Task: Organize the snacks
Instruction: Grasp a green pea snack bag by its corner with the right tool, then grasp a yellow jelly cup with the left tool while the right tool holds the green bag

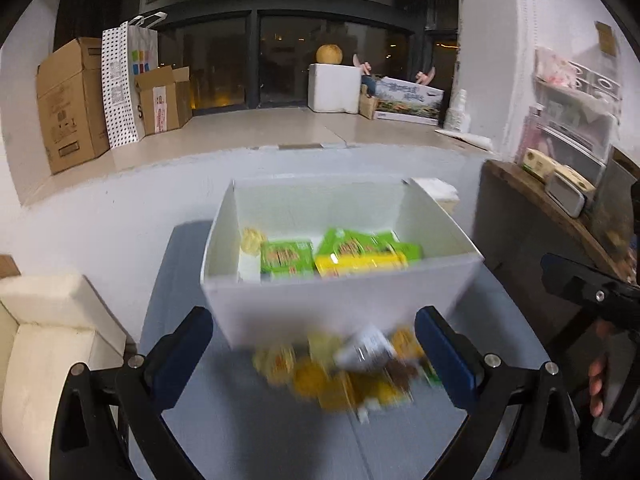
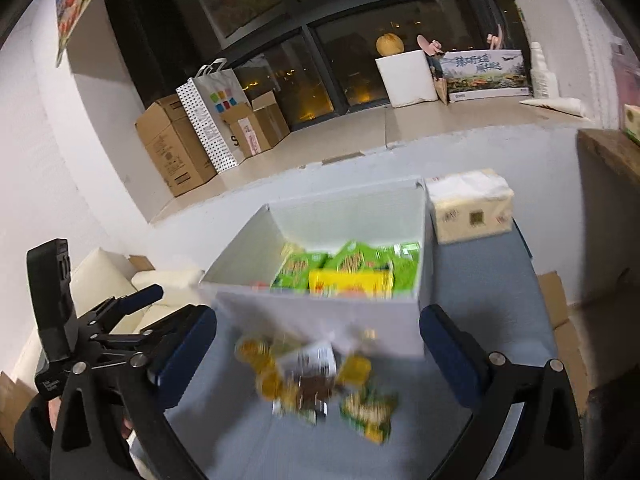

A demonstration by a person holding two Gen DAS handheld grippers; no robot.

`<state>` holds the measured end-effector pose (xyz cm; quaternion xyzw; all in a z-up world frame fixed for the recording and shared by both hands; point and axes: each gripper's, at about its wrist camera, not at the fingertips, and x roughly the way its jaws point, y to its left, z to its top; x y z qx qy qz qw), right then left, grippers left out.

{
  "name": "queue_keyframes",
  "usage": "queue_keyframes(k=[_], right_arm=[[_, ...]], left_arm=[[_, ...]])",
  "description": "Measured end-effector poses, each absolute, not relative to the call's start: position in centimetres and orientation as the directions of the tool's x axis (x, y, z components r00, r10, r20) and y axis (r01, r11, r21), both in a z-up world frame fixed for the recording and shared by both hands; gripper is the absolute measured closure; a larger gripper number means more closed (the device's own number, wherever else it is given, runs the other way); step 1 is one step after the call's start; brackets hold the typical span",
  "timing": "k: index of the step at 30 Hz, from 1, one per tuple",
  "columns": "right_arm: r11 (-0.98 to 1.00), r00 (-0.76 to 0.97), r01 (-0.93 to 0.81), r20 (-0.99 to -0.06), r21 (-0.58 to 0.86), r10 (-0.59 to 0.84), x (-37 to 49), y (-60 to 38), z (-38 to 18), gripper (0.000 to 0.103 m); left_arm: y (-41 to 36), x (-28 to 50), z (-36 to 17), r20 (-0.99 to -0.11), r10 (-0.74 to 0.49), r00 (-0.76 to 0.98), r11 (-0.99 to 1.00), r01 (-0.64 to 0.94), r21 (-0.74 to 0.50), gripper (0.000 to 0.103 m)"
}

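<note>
A white open box stands on the grey table, holding green and yellow snack packs; the box also shows in the right wrist view. A blurred pile of loose yellow, green and white snack packets lies in front of the box, also in the right wrist view. My left gripper is open and empty, above the pile. My right gripper is open and empty, above the same pile. The right gripper appears at the right edge of the left wrist view; the left gripper appears at left in the right wrist view.
A tissue pack sits right of the box. A cream sofa is at left, a wooden shelf at right. Cardboard boxes and a paper bag stand by the window.
</note>
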<state>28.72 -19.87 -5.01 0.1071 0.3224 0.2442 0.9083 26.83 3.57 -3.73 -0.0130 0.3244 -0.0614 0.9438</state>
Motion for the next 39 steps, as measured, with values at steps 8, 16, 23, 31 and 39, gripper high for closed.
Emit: queue_keyframes(k=[8,16,23,31,39], right_arm=[[0.888,0.631,-0.346,-0.624,0.304,0.460,24.1,-20.5,-9.9,0.000],[0.935,0.609,-0.338,-0.732,0.108,0.305,26.3,-17.3,-14.7,0.000],[0.958,0.565,-0.279,-0.793,0.074,0.226,31.5,-16.0,-17.2,0.000],[0.950,0.541,-0.310,-0.815,0.036,0.207,33.2,-14.9,-19.2,0.033],[0.937,0.563,-0.342,-0.782,0.073,0.266,31.2,-16.5,-18.3,0.052]], left_arm=[[2.9,17.9,-5.6,-0.615,-0.136,0.776,0.990,0.089,-0.106,0.000],[3.9,13.4,-6.5,-0.624,-0.138,0.769,0.988,0.063,-0.141,0.000],[4.6,11.6,-7.6,-0.643,-0.138,0.753,0.987,0.052,-0.151,0.000],[5.2,11.8,-8.7,-0.661,-0.136,0.737,0.985,0.028,-0.171,0.000],[4.2,13.1,-9.4,-0.668,-0.157,0.727,0.983,0.047,-0.180,0.000]])
